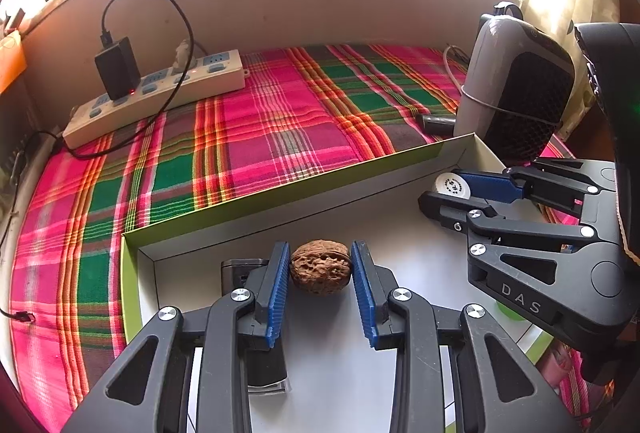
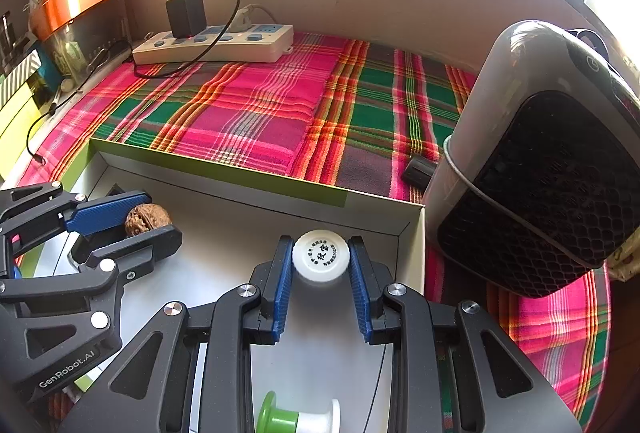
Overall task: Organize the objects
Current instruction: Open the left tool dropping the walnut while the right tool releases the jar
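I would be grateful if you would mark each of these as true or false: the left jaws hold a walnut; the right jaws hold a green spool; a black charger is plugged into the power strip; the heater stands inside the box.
1. The left gripper holds a walnut: true.
2. The right gripper holds a green spool: false; it holds a white round cap, and the spool lies loose below.
3. A black charger is plugged into the power strip: true.
4. The heater stands inside the box: false; it stands on the plaid cloth beside it.
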Demonstrator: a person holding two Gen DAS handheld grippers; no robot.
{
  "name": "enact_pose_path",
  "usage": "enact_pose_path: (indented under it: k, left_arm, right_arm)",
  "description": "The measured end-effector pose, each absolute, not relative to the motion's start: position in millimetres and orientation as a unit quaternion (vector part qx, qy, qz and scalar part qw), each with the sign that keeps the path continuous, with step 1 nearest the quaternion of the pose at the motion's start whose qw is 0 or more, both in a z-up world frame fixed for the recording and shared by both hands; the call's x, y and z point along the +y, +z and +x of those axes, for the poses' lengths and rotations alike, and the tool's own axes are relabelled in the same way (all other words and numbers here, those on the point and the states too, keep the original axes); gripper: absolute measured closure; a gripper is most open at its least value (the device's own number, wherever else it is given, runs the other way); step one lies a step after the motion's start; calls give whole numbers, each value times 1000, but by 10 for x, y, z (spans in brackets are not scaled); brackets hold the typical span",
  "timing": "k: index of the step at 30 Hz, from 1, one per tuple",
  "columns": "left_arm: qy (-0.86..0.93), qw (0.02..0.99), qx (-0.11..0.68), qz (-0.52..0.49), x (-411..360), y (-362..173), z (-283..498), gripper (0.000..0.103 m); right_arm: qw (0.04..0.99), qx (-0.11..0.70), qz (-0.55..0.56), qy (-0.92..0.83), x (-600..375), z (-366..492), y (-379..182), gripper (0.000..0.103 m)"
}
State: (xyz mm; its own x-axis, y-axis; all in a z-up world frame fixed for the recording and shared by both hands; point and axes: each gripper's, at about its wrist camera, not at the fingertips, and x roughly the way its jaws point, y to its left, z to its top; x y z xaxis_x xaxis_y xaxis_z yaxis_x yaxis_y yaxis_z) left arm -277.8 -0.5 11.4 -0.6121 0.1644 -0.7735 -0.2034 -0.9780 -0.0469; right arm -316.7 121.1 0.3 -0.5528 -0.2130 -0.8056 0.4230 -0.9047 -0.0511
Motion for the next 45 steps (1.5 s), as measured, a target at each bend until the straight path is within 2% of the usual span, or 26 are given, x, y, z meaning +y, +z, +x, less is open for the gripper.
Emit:
enact_pose_path:
  k: [10, 19, 45]
  left_arm:
    - [897, 103, 22, -429, -18, 133, -2762, 74]
    - [896, 95, 17, -433, -73, 152, -2747, 73]
    - [911, 81, 15, -405, -42, 468, -2277, 72]
  right_arm:
    - [179, 119, 436, -874, 1210, -3168, -1, 74]
    - [181, 117, 432, -876, 1181, -3141, 19, 58]
    - [167, 95, 409, -892, 1312, -2784, 235, 58]
